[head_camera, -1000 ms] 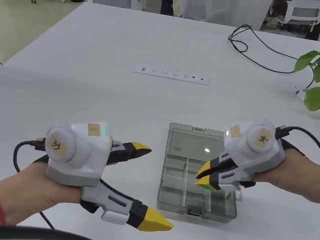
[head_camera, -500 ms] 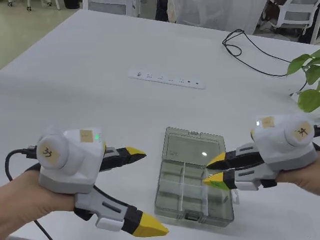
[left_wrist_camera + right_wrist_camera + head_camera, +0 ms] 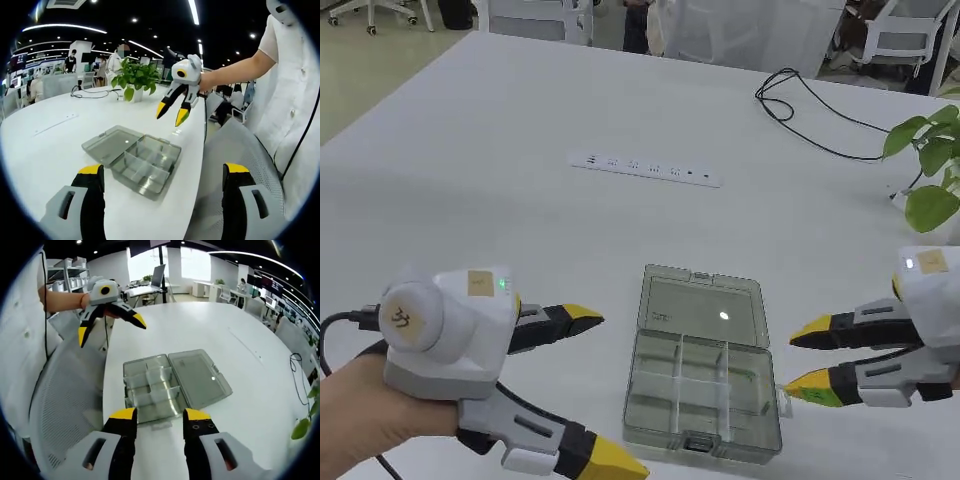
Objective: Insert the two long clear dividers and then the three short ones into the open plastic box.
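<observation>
Open plastic box [image 3: 638, 372] sits close in front, lid back, clear dividers [image 3: 704, 377] crossed inside (too see-through to count all five). The smart play: press each straight down in its slots, with one jaw steadying a wall. Left gripper [image 3: 605, 392] hovers just left of the box, jaws spread wide, empty; right gripper [image 3: 798, 362] sits at the box's right edge, half open, empty; power strip [image 3: 645, 168] lies beyond

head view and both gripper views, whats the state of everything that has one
plastic box, lid open and laid flat on the table
clear dividers, standing upright inside the box
left gripper, jaws wide open, empty
right gripper, jaws open, empty
</observation>
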The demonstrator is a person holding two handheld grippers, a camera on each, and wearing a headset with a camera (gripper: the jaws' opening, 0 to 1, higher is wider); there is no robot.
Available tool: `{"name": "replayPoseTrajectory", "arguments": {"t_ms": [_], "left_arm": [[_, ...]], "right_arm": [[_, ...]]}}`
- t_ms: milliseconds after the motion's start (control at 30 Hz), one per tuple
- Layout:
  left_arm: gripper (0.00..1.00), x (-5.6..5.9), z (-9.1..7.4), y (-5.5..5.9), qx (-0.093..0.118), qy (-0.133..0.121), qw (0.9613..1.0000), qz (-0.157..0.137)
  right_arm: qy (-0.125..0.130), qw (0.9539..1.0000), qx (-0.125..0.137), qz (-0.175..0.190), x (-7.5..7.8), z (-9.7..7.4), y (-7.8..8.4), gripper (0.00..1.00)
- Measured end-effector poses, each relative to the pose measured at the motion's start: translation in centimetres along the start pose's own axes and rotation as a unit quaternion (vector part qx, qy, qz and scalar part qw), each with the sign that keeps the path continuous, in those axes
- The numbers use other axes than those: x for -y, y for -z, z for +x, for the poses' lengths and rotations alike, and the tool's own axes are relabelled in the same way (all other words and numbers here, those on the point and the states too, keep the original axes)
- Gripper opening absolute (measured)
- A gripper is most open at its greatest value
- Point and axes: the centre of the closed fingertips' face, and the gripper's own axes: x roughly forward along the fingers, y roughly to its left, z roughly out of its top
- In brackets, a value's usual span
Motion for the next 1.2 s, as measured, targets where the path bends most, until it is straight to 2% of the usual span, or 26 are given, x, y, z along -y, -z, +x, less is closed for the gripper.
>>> {"name": "replayPoseTrajectory", "arguments": {"t_ms": [367, 567, 733, 867, 933, 1067, 1200], "left_arm": [[1.0, 0.0, 0.0, 0.1, -0.002, 0.0, 1.0, -0.001], [1.0, 0.0, -0.1, 0.0, -0.003, 0.001, 1.0, -0.001], [1.0, -0.1, -0.1, 0.0, -0.005, 0.0, 1.0, -0.002], [1.0, -0.2, -0.1, 0.0, -0.006, -0.001, 1.0, -0.002], [1.0, -0.2, -0.1, 0.0, -0.006, 0.0, 1.0, -0.002], [1.0, -0.3, -0.2, 0.1, -0.008, -0.002, 1.0, -0.003], [1.0, -0.3, -0.2, 0.2, -0.009, -0.003, 0.9999, -0.004]], "right_arm": [[0.008, 0.9987, -0.048, 0.013, -0.3, -2.6, 4.9, 0.45], [0.008, 0.996, -0.088, 0.012, 0.0, -3.6, 8.4, 0.5], [0.002, 0.9931, -0.117, -0.001, -0.1, -3.8, 10.3, 0.52], [-0.002, 0.9894, -0.145, -0.011, 0.2, -3.8, 12.1, 0.53], [-0.007, 0.9851, -0.17, -0.025, 0.3, -3.9, 13.2, 0.53], [-0.013, 0.9776, -0.204, -0.049, 0.4, -3.6, 15.0, 0.52], [-0.016, 0.9713, -0.226, -0.072, 0.8, -3.2, 16.1, 0.5]]}}
